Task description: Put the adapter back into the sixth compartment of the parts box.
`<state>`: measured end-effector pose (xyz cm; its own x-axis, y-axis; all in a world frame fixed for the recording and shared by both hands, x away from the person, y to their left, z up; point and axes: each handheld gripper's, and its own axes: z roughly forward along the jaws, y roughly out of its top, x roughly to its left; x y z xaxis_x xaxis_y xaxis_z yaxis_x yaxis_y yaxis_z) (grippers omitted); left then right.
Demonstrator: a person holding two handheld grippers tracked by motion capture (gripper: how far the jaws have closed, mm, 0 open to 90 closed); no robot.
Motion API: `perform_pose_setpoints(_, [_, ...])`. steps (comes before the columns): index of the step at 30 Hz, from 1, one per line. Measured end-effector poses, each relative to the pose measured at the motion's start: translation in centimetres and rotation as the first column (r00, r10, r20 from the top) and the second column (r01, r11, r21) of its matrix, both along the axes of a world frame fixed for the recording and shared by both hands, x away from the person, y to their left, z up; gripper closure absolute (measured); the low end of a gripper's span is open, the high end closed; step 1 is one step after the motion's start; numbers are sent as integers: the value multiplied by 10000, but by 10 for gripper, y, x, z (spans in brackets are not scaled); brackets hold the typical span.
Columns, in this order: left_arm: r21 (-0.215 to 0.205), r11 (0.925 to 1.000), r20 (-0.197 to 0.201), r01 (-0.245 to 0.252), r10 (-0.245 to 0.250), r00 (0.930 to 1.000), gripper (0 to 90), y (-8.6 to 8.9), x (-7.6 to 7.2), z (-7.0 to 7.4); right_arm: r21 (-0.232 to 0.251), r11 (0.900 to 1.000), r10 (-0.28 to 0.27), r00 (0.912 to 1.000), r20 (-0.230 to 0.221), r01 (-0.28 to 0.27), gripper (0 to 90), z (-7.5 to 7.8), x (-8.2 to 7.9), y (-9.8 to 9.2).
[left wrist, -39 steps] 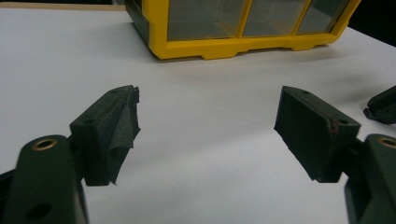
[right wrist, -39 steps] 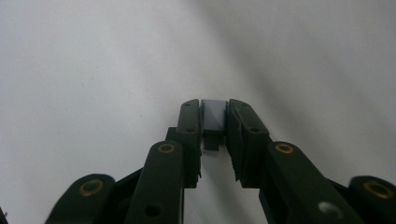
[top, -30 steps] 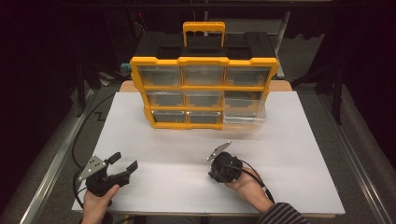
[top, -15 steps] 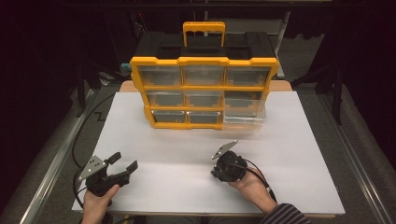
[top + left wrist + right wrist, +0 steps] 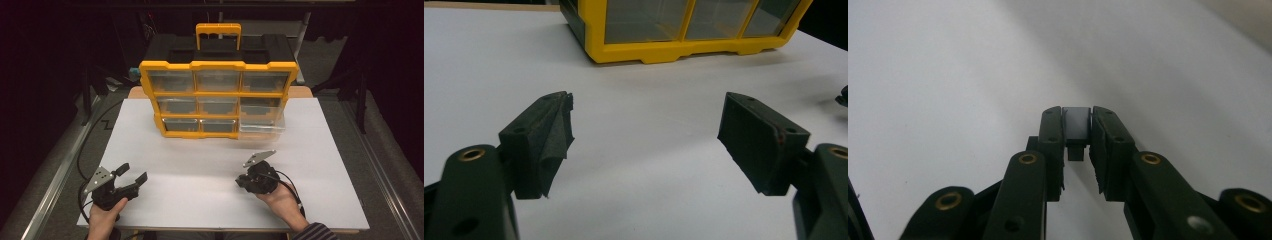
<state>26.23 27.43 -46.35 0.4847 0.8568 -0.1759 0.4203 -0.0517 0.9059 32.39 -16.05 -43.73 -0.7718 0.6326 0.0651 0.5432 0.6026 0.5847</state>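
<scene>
I have the left gripper [image 5: 131,176] low over the near-left of the white tabletop [image 5: 200,155], its jaws spread wide with nothing between them, pointed toward the yellow-framed plastic organiser with clear drawers [image 5: 218,97] standing at the far middle. My right gripper [image 5: 1077,131] sits at the near right with its jaws closed on a small grey rectangular block [image 5: 1076,124]. The organiser's clear bottom-right drawer [image 5: 261,124] is pulled partway out.

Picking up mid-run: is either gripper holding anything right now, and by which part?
The right gripper is shut on a small grey block, pinched by its two opposite sides at the jaw tips. The left gripper is open and holds nothing.
</scene>
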Motion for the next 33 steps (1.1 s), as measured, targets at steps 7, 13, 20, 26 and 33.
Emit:
perform_pose_setpoints(7, [-4, 10000, -12, 10, -10, 10000, 226, 0, 0, 0, 353, 9993, -163, 9998, 138, 158, 772, 2, -4, -15])
perform_pose_setpoints(13, [-14, 10000, -14, -10, 10, 10000, 227, 0, 0, 0, 755, 9961, -481, 9979, 439, 446, 772, 5, -7, -30])
perform_pose_setpoints(20, [10, 10000, -25, 1, -1, 10000, 226, 0, 0, 0, 1335, 9860, -1130, 9895, 903, 1004, 771, 12, -13, -51])
perform_pose_setpoints(26, [-1, 10000, -35, -11, 11, 10000, 227, 0, 0, 0, 1793, 9756, -1492, 9820, 1158, 1270, 772, 17, -17, -68])
perform_pose_setpoints(33, [-22, 10000, -61, -51, 51, 10000, 227, 0, 0, -1, 2342, 9591, -1914, 9737, 1237, 1588, 772, 19, -20, -80])
